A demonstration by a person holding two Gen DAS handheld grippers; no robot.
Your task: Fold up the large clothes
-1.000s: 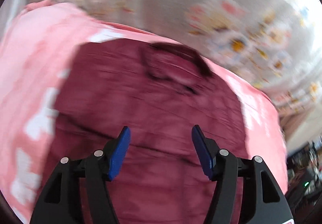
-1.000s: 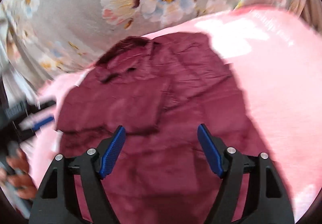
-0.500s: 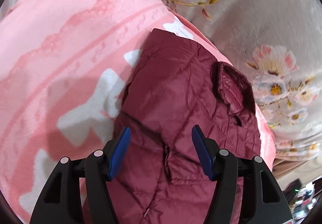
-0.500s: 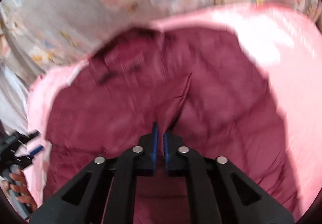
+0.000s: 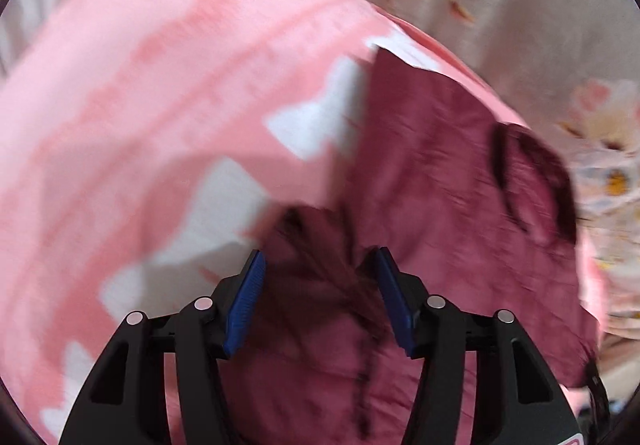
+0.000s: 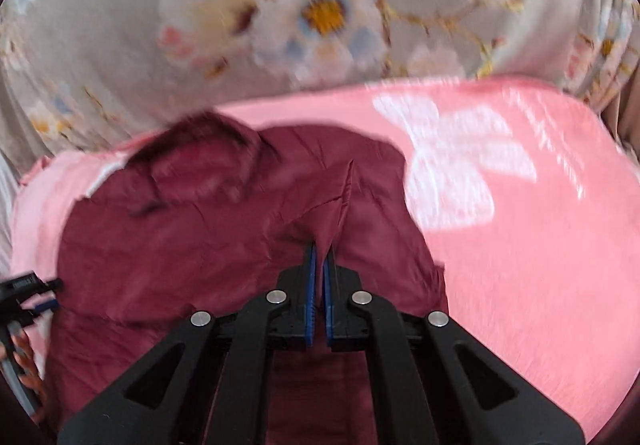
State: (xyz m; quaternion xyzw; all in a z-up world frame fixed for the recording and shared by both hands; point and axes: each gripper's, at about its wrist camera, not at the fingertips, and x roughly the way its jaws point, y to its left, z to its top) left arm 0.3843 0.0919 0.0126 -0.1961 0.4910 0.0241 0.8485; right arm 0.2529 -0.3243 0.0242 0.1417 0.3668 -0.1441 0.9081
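Pink bedding with white bow shapes (image 6: 452, 157) covers the bed, and a grey floral sheet (image 6: 320, 13) hangs behind it. On the pink cover lies the maroon padded jacket (image 6: 192, 229), spread out with its collar (image 5: 532, 181) toward the floral cloth.

Starting at the right gripper (image 6: 319, 277): its blue-padded fingers (image 6: 310, 285) are pressed nearly together on a pinched ridge of jacket fabric, which rises in a sharp crease beyond the tips. That pinch looks meant to give a firm hold on one side panel so it can be carried over the body of the garment.

At the left gripper (image 5: 320, 285), the fingers (image 5: 246, 301) stand moderately apart and are closing, with a dark, bunched fold of the jacket between them; the pads do not appear to press it yet, though blur makes this uncertain. This hand seems to be taking the edge nearest the pink cover.

A person's hand shows at the right view's lower left edge.
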